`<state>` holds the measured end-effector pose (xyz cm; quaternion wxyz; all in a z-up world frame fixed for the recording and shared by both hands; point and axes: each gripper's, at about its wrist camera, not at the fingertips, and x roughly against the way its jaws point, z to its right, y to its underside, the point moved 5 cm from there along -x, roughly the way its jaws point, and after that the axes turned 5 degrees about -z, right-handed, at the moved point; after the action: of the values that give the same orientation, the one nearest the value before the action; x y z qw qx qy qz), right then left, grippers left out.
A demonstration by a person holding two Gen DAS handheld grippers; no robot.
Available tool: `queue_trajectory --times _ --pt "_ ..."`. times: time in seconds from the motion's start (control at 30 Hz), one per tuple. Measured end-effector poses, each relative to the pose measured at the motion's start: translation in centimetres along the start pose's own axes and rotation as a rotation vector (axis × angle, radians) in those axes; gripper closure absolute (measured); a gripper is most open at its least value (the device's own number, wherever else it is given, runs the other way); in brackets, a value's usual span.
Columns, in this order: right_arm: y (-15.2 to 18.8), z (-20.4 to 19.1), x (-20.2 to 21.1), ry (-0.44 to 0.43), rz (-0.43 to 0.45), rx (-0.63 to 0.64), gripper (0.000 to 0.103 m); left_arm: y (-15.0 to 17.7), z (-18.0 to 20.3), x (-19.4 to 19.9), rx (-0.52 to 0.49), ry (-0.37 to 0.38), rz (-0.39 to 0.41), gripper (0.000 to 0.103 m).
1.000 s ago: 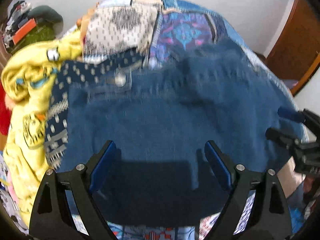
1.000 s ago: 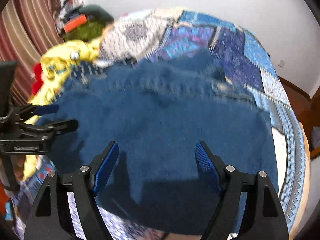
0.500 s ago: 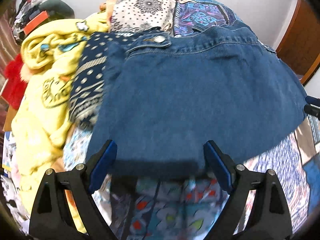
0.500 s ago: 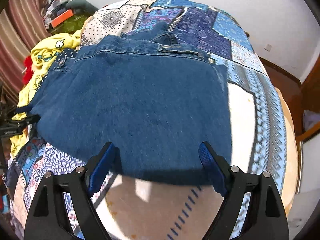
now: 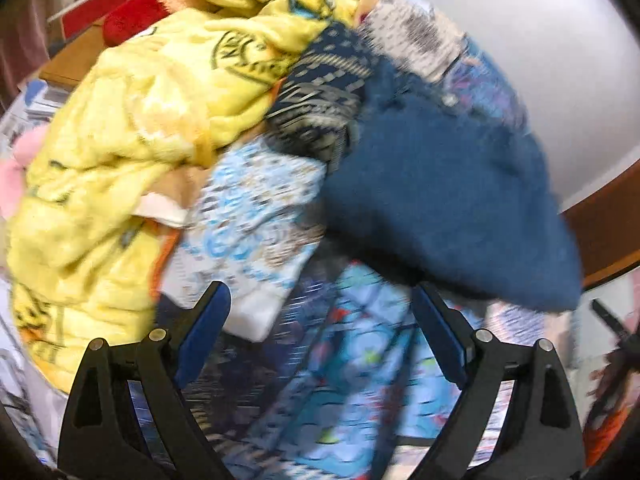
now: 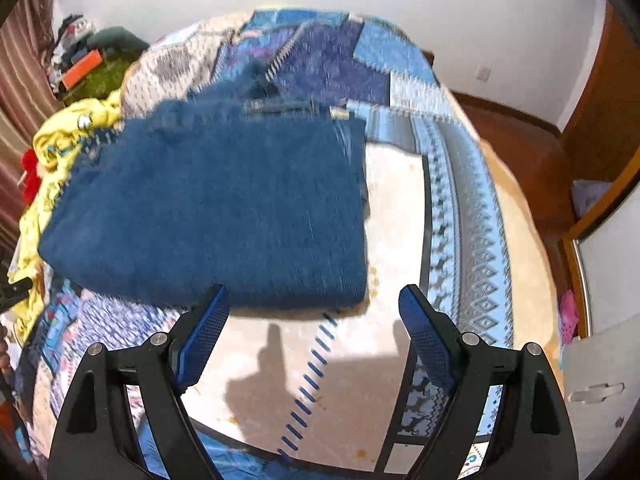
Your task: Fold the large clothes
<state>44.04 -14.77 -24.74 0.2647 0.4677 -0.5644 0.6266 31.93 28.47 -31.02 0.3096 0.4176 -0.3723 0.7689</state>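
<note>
A folded blue denim garment (image 6: 216, 208) lies flat on the patchwork bedspread (image 6: 460, 200). In the left wrist view the denim (image 5: 440, 192) sits to the upper right, blurred. My right gripper (image 6: 314, 316) is open and empty, just in front of the denim's near edge, above the bedspread. My left gripper (image 5: 320, 316) is open and empty, turned left of the denim, over the patterned bedspread (image 5: 352, 380). The right gripper's tip (image 5: 616, 328) shows blurred at the far right of the left wrist view.
A heap of yellow clothing (image 5: 120, 128) with a dark patterned garment (image 5: 320, 92) lies left of the denim, and shows in the right wrist view (image 6: 60, 140). A red plush item (image 5: 136, 4) lies behind it. The bed's right edge (image 6: 532, 264) drops to a wooden floor (image 6: 516, 140).
Both grippers have pulled back off the denim, which now lies folded on the bed. The left view has swung left toward the yellow heap.
</note>
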Motion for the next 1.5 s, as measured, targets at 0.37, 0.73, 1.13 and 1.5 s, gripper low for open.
queue_trajectory --times 0.37,0.73,1.13,1.5 --pt "-2.2 -5.0 -0.8 -0.073 0.055 0.074 0.019 -0.9 4.3 -6.3 0.168 0.444 -0.12 0.011" --pt "-2.0 -6.3 -3.0 -0.099 0.016 0.071 0.019 -5.4 6.4 -10.3 0.126 0.413 -0.031 0.02" --pt "-2.0 -6.7 -1.9 -0.088 -0.001 0.075 0.019 -7.9 7.0 -4.7 0.131 0.484 0.13 0.084" --pt "-3.5 -12.5 1.8 -0.116 0.048 0.181 0.018 -8.5 10.6 6.6 -0.019 0.489 0.308 0.086"
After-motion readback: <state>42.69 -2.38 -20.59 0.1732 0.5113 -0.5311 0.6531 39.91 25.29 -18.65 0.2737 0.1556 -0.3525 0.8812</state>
